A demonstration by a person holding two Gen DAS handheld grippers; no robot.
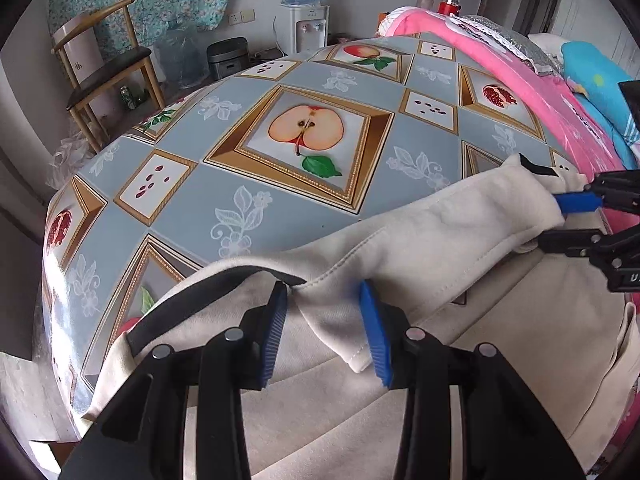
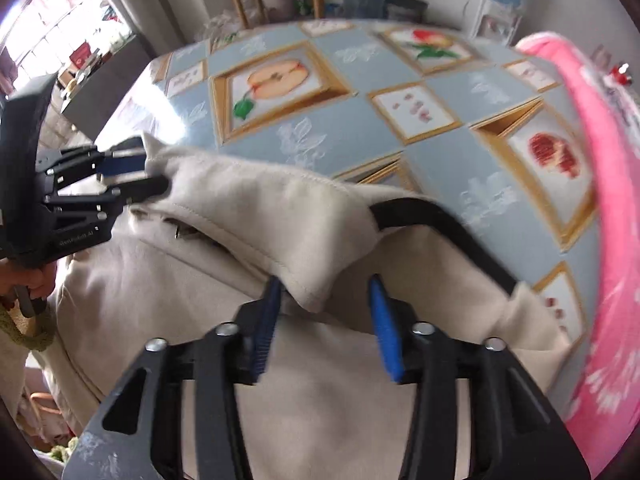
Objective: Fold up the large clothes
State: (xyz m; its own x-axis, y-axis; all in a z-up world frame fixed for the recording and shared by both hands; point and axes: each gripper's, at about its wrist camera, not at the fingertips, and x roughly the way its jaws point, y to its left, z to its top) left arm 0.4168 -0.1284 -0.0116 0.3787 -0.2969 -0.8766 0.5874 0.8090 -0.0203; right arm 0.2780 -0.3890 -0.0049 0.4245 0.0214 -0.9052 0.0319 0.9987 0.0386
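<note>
A cream garment (image 1: 440, 240) with a black band (image 1: 192, 292) lies bunched on the near part of the table, its folded edge stretched between both grippers. In the left wrist view my left gripper (image 1: 325, 332) has a thick fold of this fabric filling the gap between its blue pads. The right wrist view shows that left gripper (image 2: 140, 174) clamped on the garment's (image 2: 260, 208) far-left end. My right gripper (image 2: 324, 328) stands open, and a corner of the fold hangs loose between its pads. The right gripper (image 1: 560, 220) also enters from the right edge in the left wrist view.
The table wears a grey-blue fruit-print cloth (image 1: 304, 128). A pink blanket (image 1: 520, 80) is heaped along its right side. Beyond the table stand a wooden chair (image 1: 104, 72) and a water dispenser (image 1: 308, 28). A hand (image 2: 32, 280) holds the left gripper's handle.
</note>
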